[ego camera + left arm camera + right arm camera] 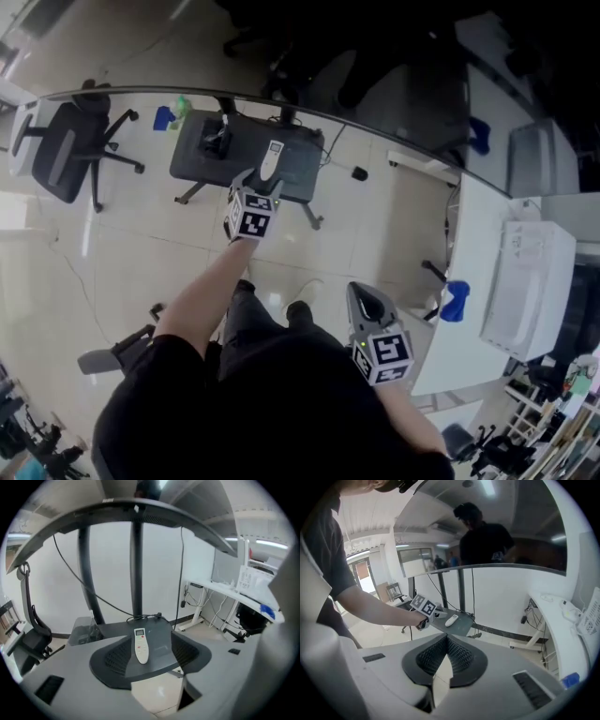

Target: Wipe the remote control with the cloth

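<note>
A white remote control (273,157) lies flat on a small dark table (202,150). My left gripper (255,181) reaches out over the floor to that table's near edge, open, jaws spread wide. In the left gripper view the remote (141,645) lies lengthwise on the tabletop between the two open jaws, untouched by the pads (111,656). My right gripper (362,297) hangs close to my body, shut and empty. Its own view shows the jaws (446,654) pressed together, with the left gripper (423,606) and the remote (452,619) farther off. I cannot pick out a cloth for sure.
A black office chair (64,150) stands at the left. A white desk (469,281) with a printer (525,281) and a blue object (457,302) runs along the right. Small blue and green items (172,112) sit by the dark table's far left corner. Cables hang behind it.
</note>
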`<state>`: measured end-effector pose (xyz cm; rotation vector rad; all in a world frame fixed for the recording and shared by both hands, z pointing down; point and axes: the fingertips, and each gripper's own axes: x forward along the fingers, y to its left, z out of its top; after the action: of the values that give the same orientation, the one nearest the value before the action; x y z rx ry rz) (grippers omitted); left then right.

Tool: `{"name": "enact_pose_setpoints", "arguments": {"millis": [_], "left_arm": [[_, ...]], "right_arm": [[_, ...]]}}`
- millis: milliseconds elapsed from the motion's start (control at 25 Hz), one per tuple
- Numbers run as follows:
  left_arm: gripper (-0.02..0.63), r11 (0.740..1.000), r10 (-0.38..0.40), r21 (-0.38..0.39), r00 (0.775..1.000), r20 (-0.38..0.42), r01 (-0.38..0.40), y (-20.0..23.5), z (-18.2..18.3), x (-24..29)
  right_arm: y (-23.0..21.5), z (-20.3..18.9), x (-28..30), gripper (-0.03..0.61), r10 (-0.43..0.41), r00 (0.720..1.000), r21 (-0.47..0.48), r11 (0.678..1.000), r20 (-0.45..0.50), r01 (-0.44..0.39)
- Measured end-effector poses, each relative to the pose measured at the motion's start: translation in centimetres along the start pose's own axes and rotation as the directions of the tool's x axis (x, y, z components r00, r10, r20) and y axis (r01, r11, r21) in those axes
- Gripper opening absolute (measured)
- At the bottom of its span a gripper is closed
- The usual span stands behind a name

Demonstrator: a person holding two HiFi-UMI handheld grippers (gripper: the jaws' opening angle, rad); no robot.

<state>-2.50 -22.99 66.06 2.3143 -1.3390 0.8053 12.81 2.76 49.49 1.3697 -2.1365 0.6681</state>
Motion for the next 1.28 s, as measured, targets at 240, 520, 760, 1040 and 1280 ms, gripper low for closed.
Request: {"name": "enact_pose_setpoints", "arguments": {"millis": [240, 520, 760, 1040, 1280], "left_arm": [[0.270, 0.997, 0.070, -0.001, 0.988, -0.136, -0.071, 1.8, -4.2, 8.1], [0.270, 0.994, 0.096, -0.033, 0.969, -0.228, -0.106, 2.5, -7.0, 11.9], [0.233, 0.995, 0.085, -0.036, 0.966, -0.243, -0.096, 2.5, -7.6, 12.6], [0.204, 0.998, 0.065, -0.007, 0.965, -0.253, -0.069, 2.2, -7.3, 12.1], [0.202, 0.998, 0.059, -0.013, 0.982, -0.177, -0.062, 1.5, -6.0, 7.7]], "right_arm": [[-2.1, -4.7, -2.5, 0.009, -0.057, 0.993, 0.042, 0.997, -0.103, 0.061], [-4.3, -7.4, -3.4, 0.009, -0.092, 0.985, 0.093, 0.990, -0.144, 0.106], [-4.6, -7.8, -3.2, 0.009, -0.085, 0.985, 0.111, 0.989, -0.148, 0.102], [-4.6, -7.5, -3.0, 0.009, -0.076, 0.988, 0.116, 0.989, -0.132, 0.092], [-4.6, -6.5, -2.9, 0.009, -0.066, 0.993, 0.147, 0.986, -0.099, 0.080]]}}
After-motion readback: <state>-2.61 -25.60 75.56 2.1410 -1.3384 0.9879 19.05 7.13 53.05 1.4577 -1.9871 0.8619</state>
